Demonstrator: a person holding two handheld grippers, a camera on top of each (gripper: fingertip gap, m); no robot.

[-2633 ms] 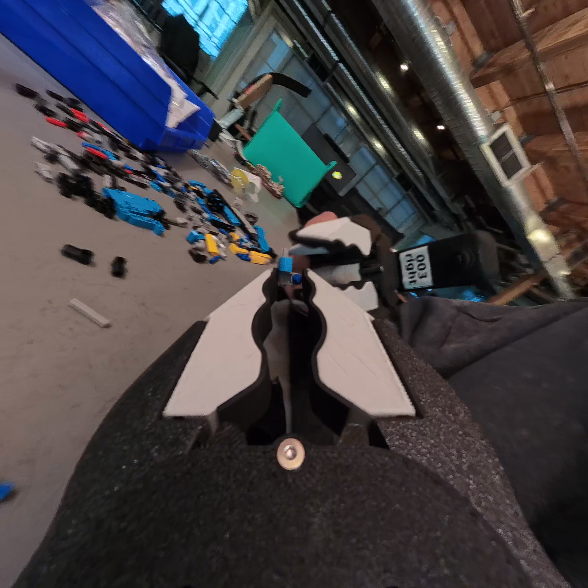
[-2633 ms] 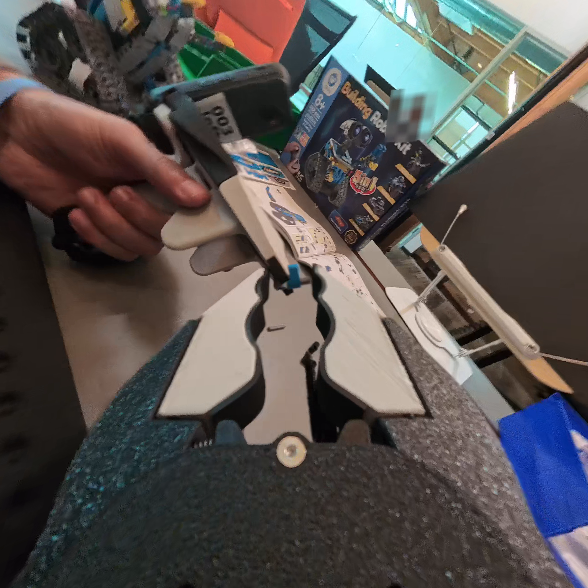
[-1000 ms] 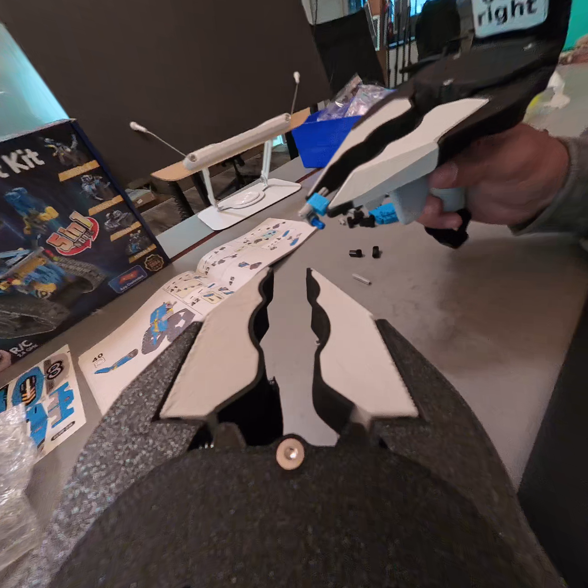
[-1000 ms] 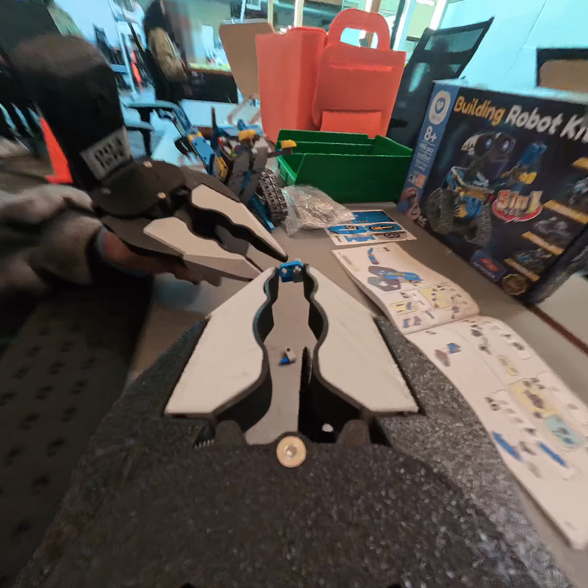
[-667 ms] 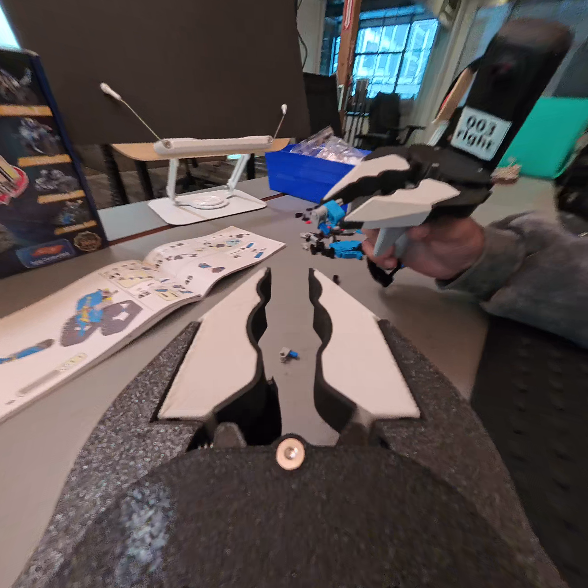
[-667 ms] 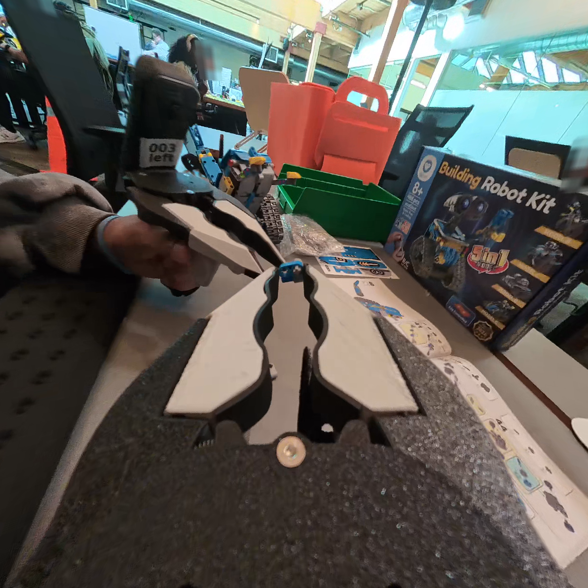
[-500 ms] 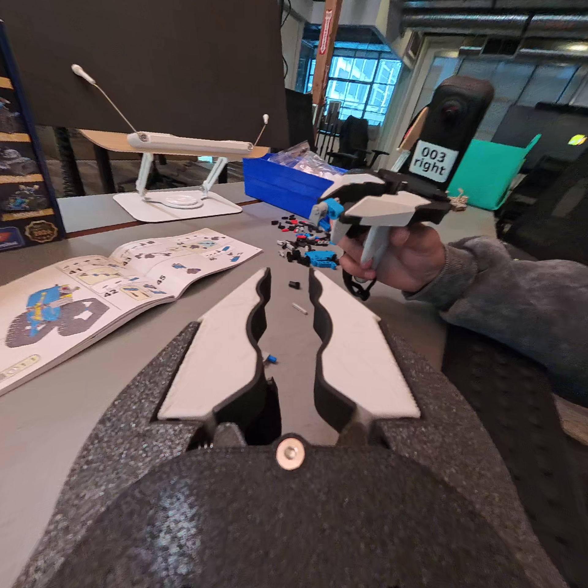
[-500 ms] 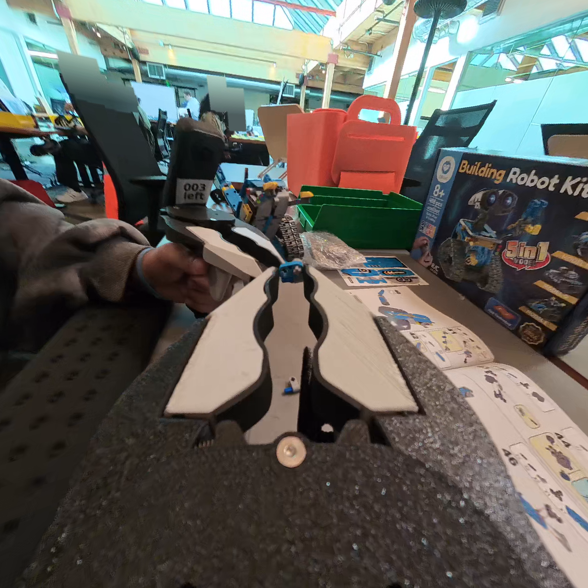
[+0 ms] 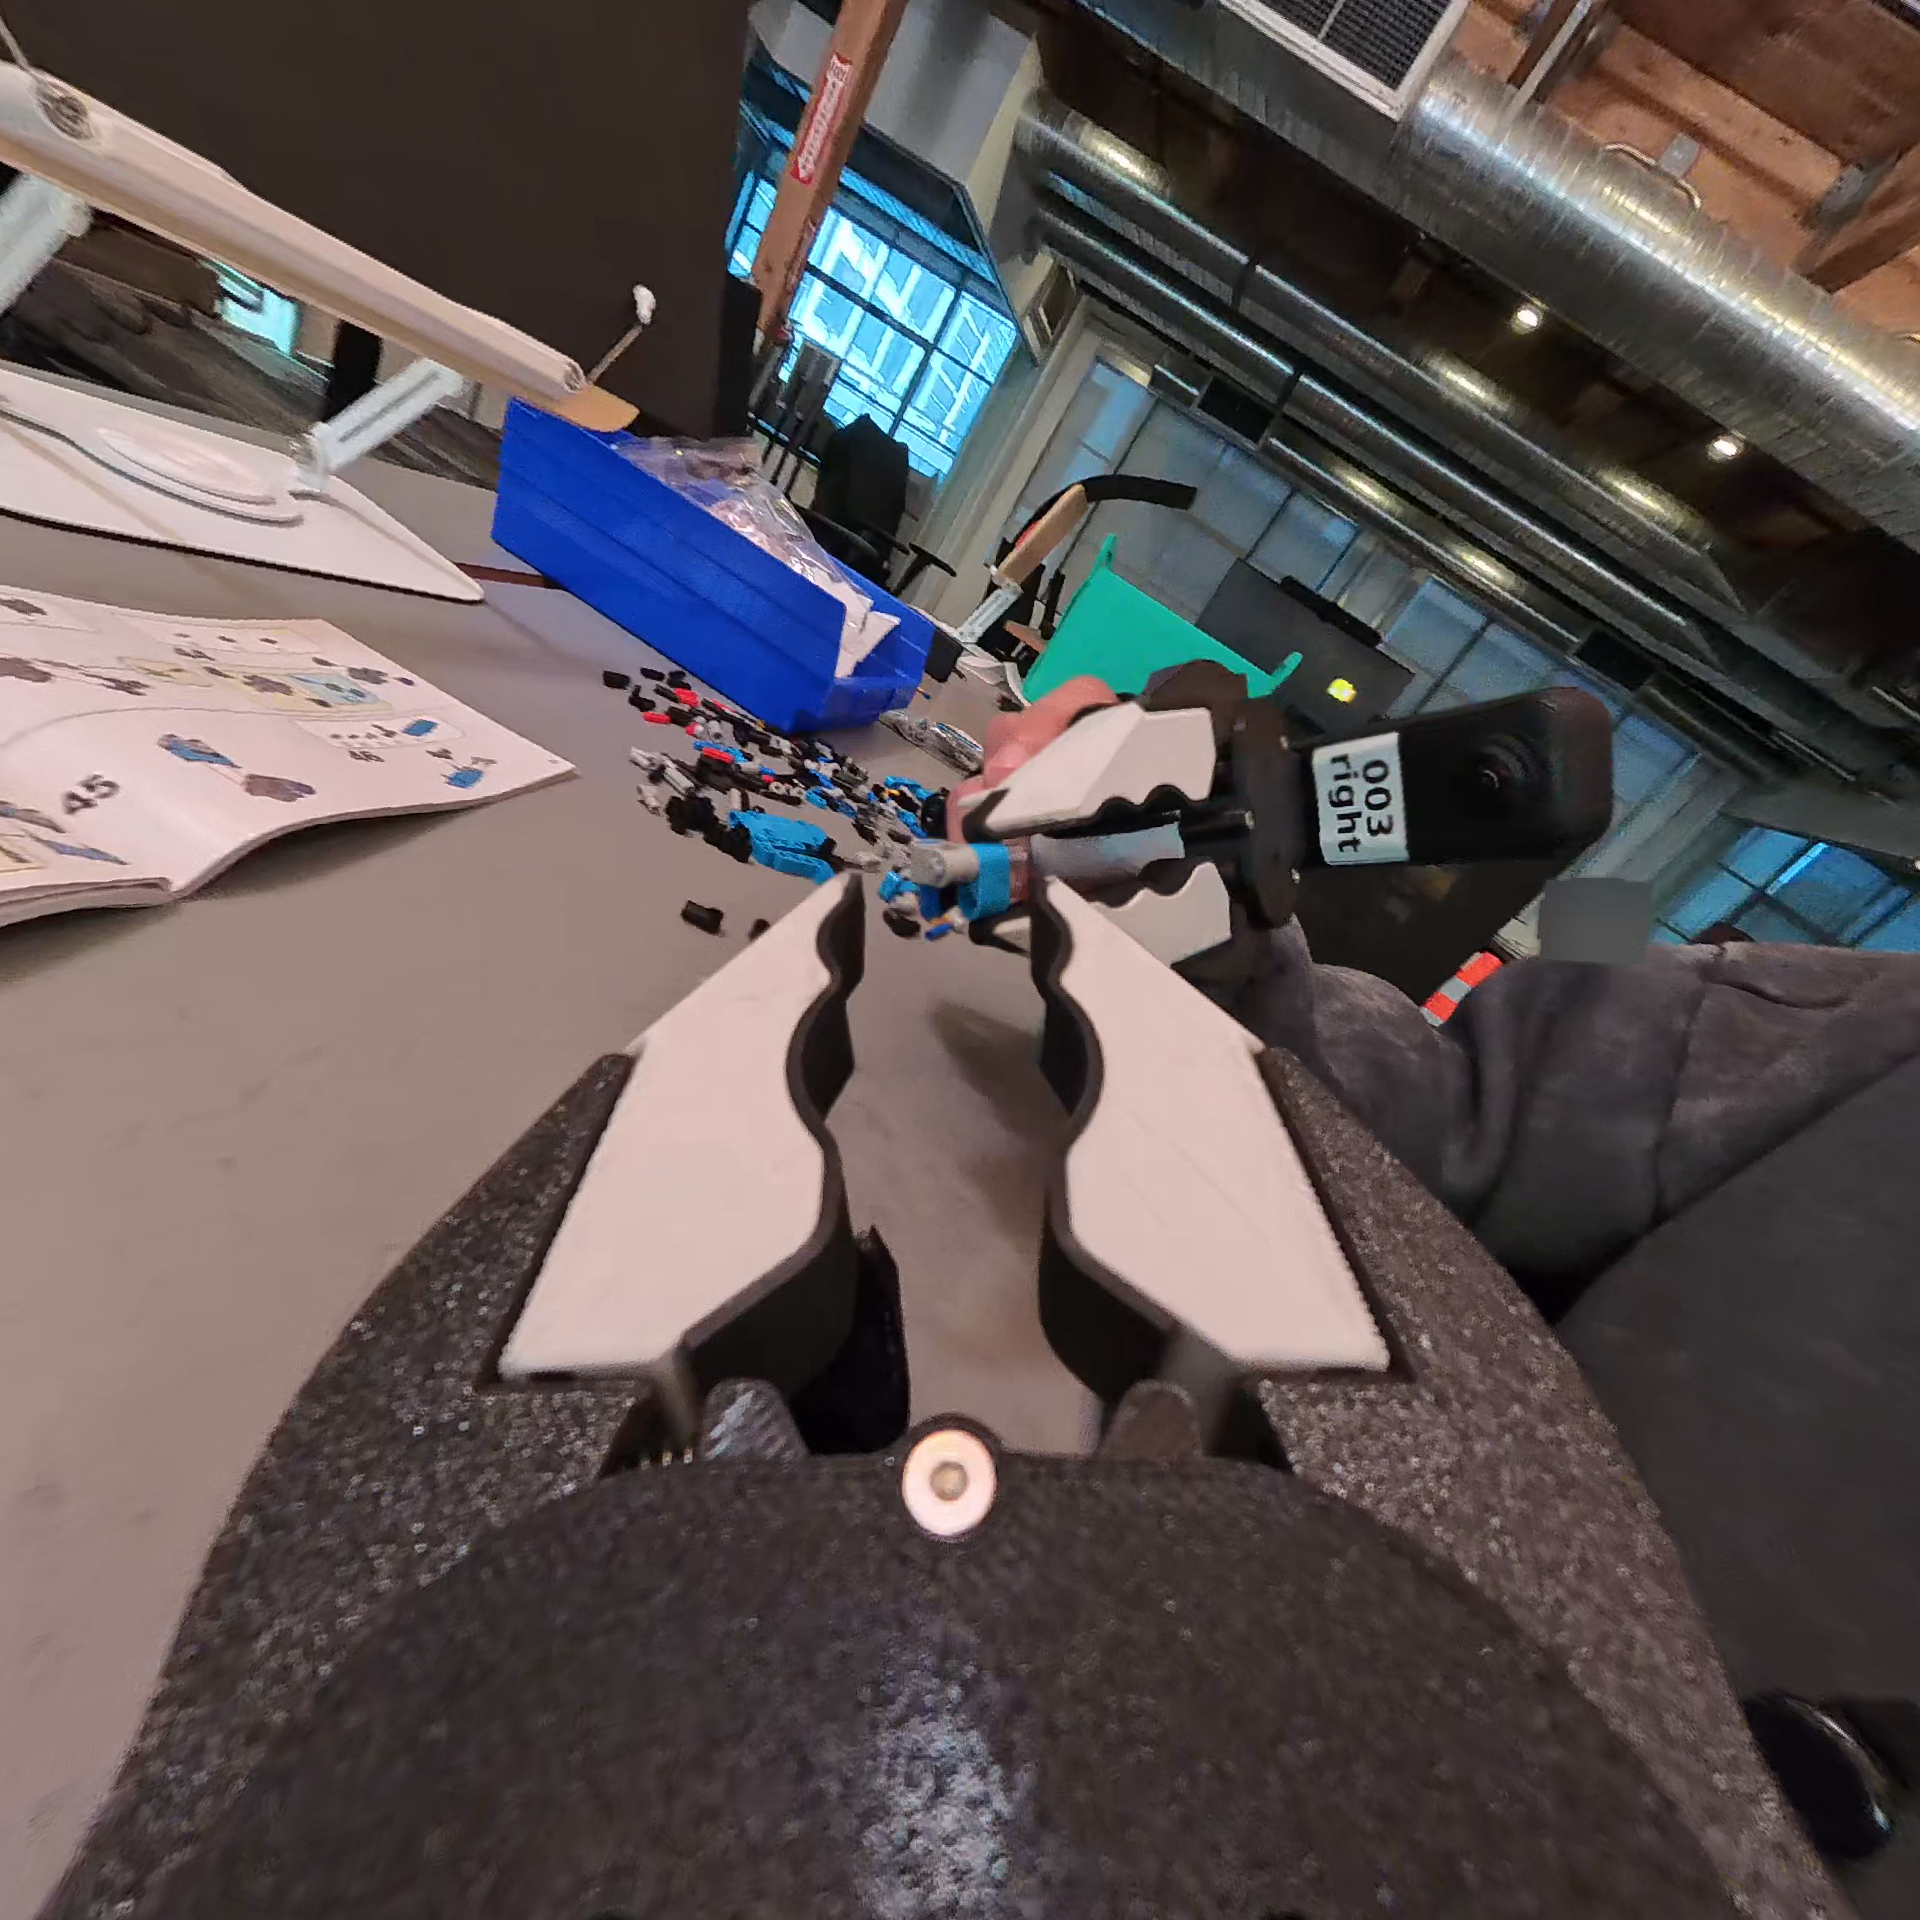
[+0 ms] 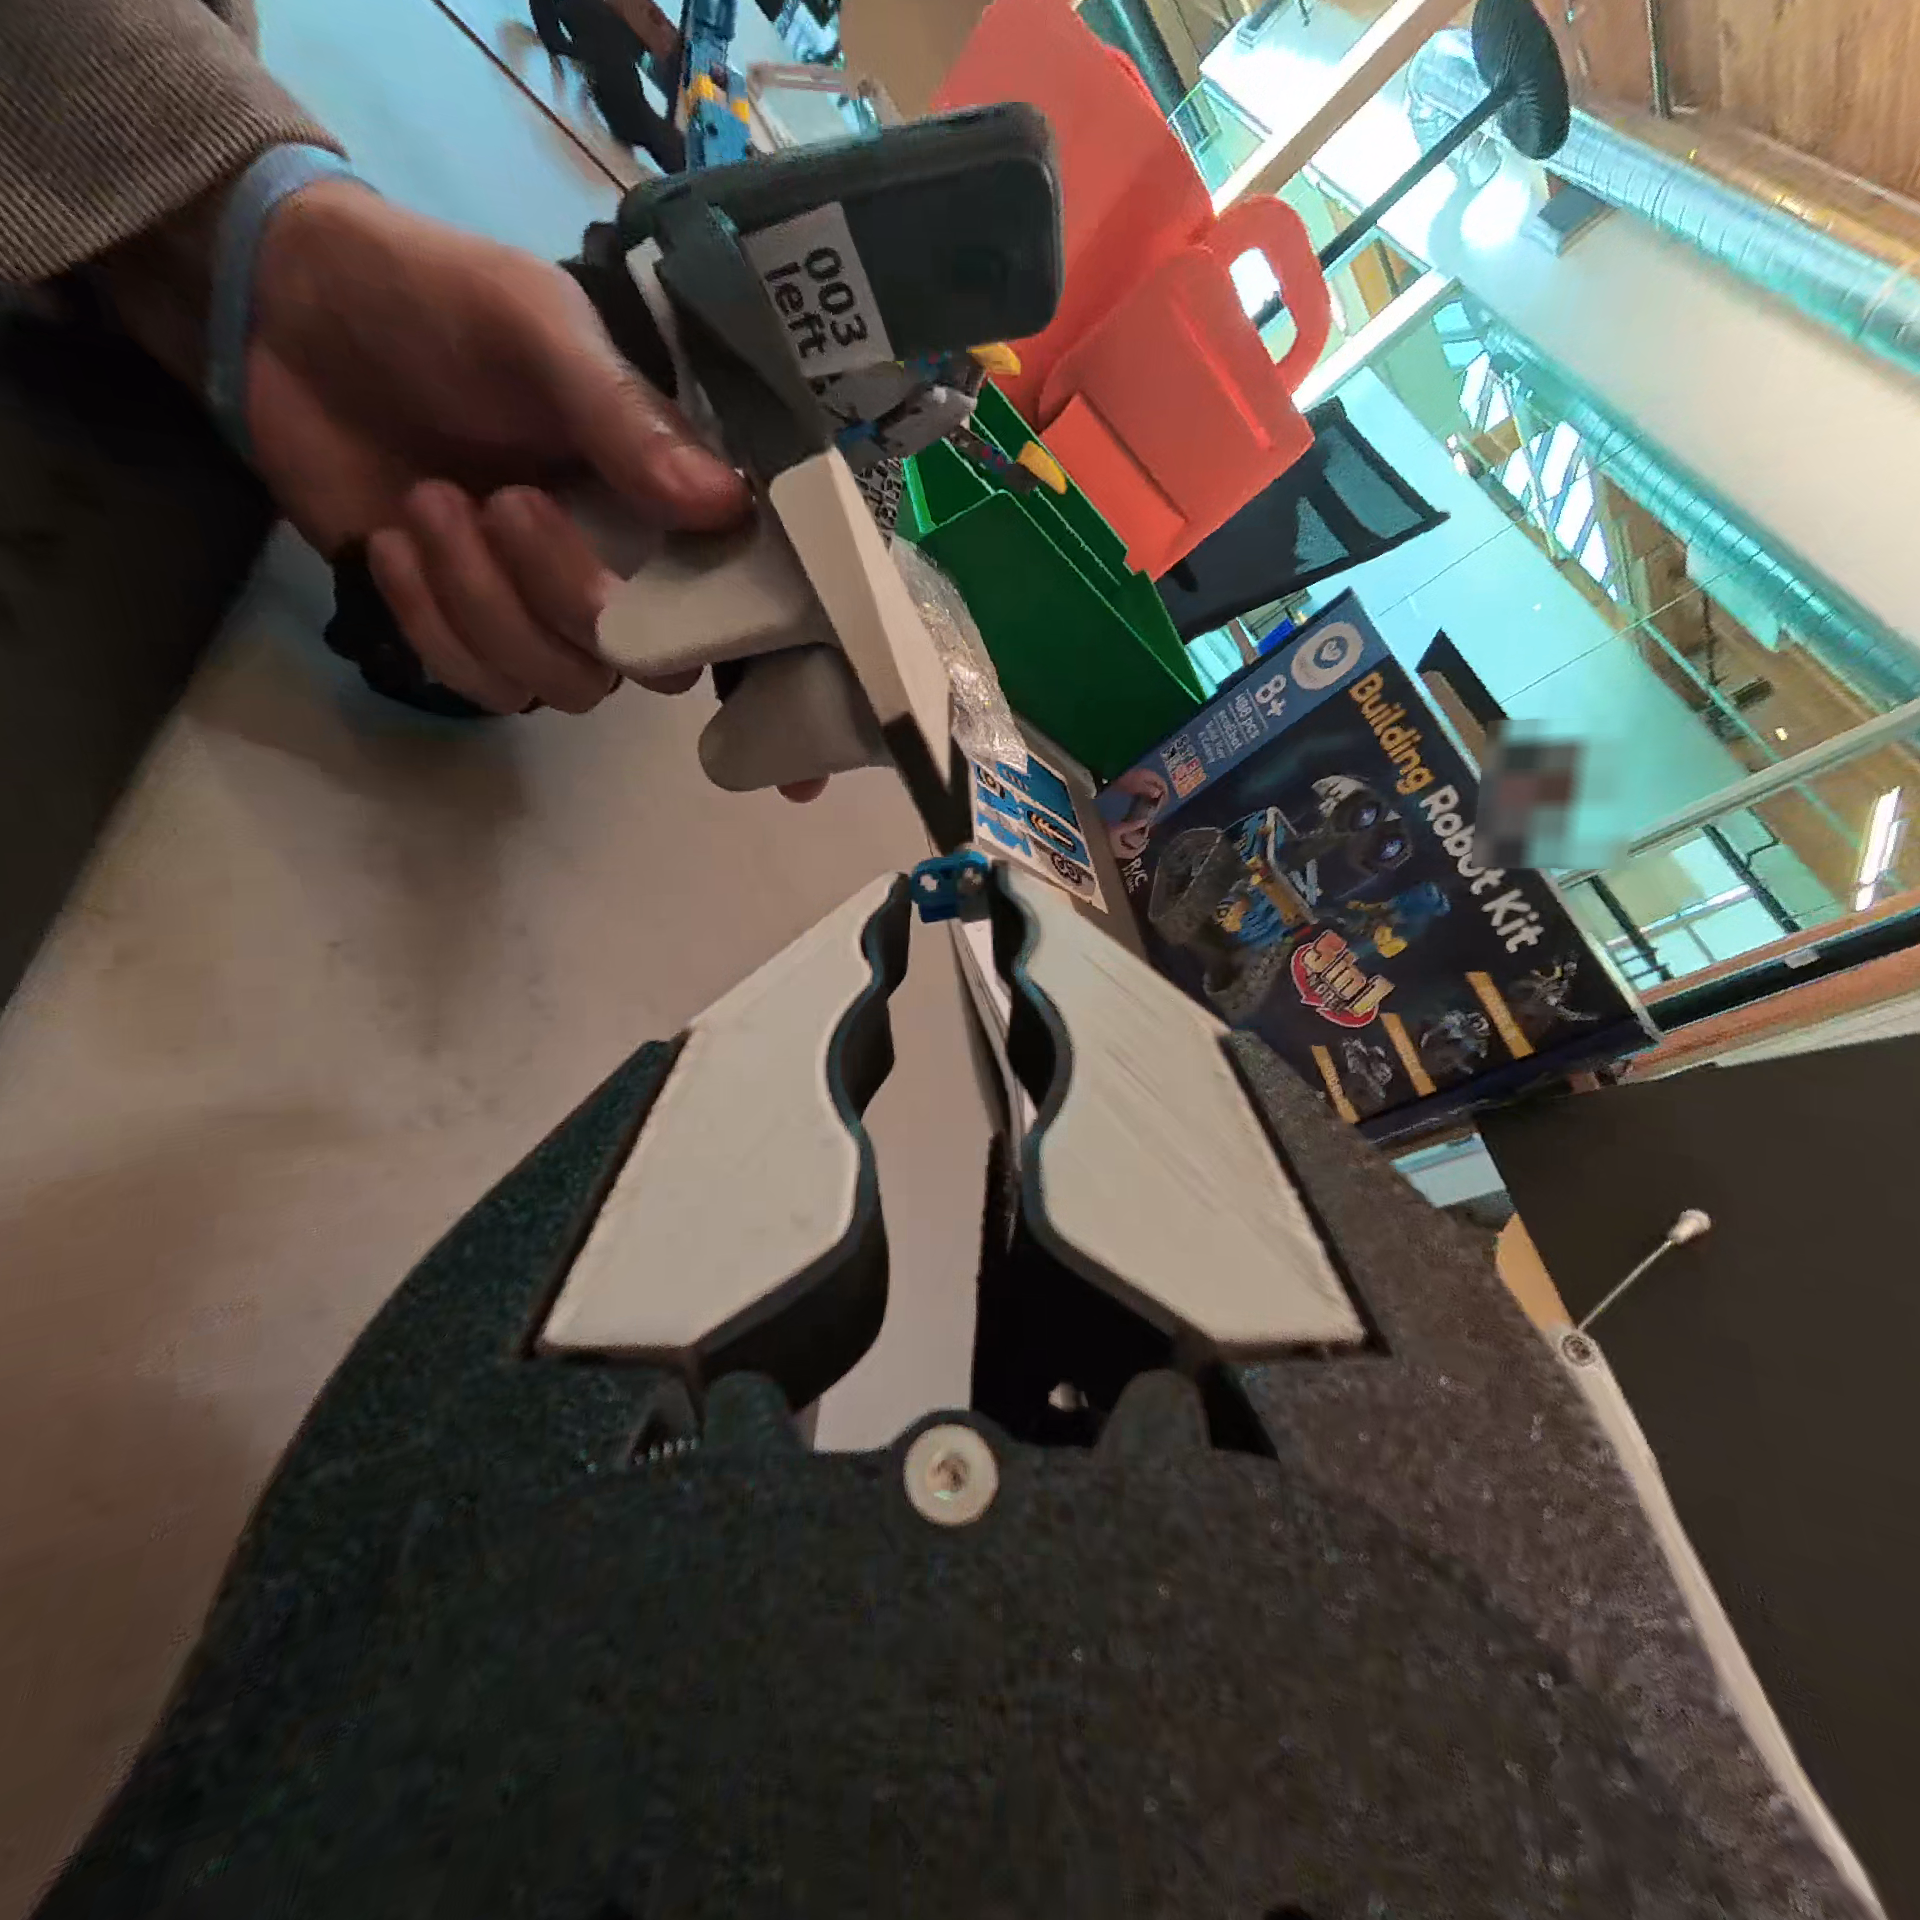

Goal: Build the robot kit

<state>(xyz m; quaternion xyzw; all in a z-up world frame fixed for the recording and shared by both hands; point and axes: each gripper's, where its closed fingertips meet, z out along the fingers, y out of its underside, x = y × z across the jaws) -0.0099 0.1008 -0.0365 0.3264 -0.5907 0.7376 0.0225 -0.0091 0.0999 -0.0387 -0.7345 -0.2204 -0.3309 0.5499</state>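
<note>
My right gripper (image 10: 951,881) is shut on a small blue building piece (image 10: 938,891) with a grey peg, held above the grey table (image 10: 312,987). In the left wrist view the piece (image 9: 982,871) shows at the right gripper's tips (image 9: 1003,862), just beyond my own tips. My left gripper (image 9: 945,899) is open and empty, its fingers apart on either side of that piece. In the right wrist view the left gripper (image 10: 935,800) is seen edge-on, with its tip just above the blue piece. A hand (image 10: 447,457) holds it.
Several loose black, blue and red pieces (image 9: 769,800) lie before a blue bin (image 9: 707,592). An open instruction booklet (image 9: 208,748) and a white lamp stand (image 9: 208,488) sit to the left. A kit box (image 10: 1371,904), green bin (image 10: 1039,592) and orange bag (image 10: 1174,343) stand behind. Left and right tips are no more than a few centimetres apart.
Both grippers have tilted and come together. The left gripper's open tips now sit at the blue piece in the right gripper. The tiny piece on the table between the fingers is out of view.
</note>
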